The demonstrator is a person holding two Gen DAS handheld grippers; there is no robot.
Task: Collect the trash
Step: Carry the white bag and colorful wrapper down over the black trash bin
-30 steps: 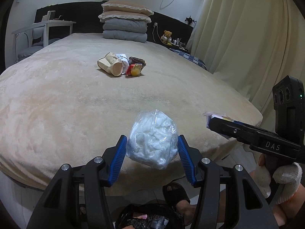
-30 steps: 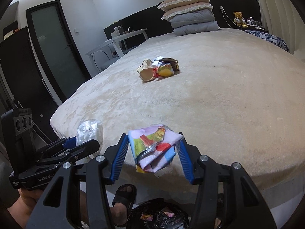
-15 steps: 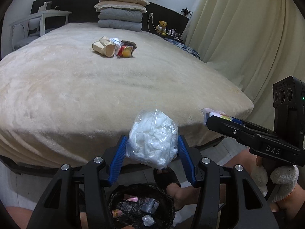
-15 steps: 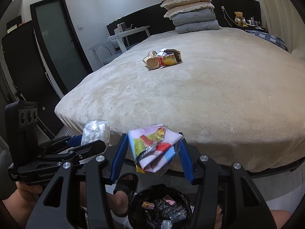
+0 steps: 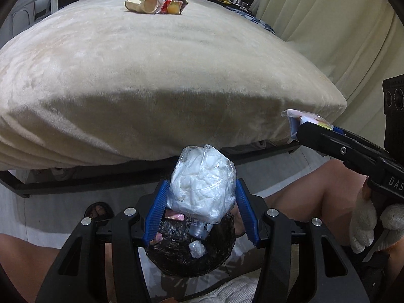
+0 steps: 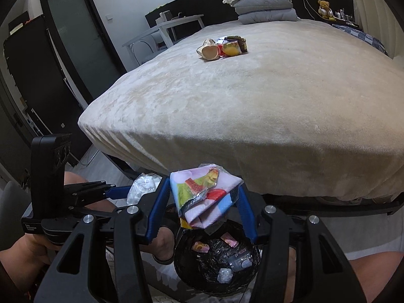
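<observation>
Left wrist view: left hand-held gripper (image 5: 202, 212) clamped on a clear bag of white crumpled waste (image 5: 203, 189), blue pads (image 5: 156, 210) pressed against both its sides. Held directly above a black-lined trash bin (image 5: 189, 255) on the floor at the foot edge of the bed (image 5: 151, 80), with a few wrappers and a small clear wad already inside. Right hand-held gripper (image 5: 303, 126) seen off to the right edge, in a white-gloved hand (image 5: 373, 227), a pale wrapper corner poking out past its tip. More trash, a tan crumpled paper bag with bright snack packets (image 5: 156, 3), lying far up the bed near its head edge.

Right wrist view: right hand-held gripper (image 6: 202, 202) clamped on a folded colourful wrapper (image 6: 204, 197), pads touching both sides. Same bin (image 6: 217, 260) below it, slightly to the right of the wrapper. Left hand-held gripper (image 6: 131, 190) just beside at the left, closed on its clear bag (image 6: 142, 186). Pile of packets (image 6: 222, 48) resting well apart, toward the head edge of the bed (image 6: 252, 106), before stacked pillows (image 6: 262, 2).
</observation>
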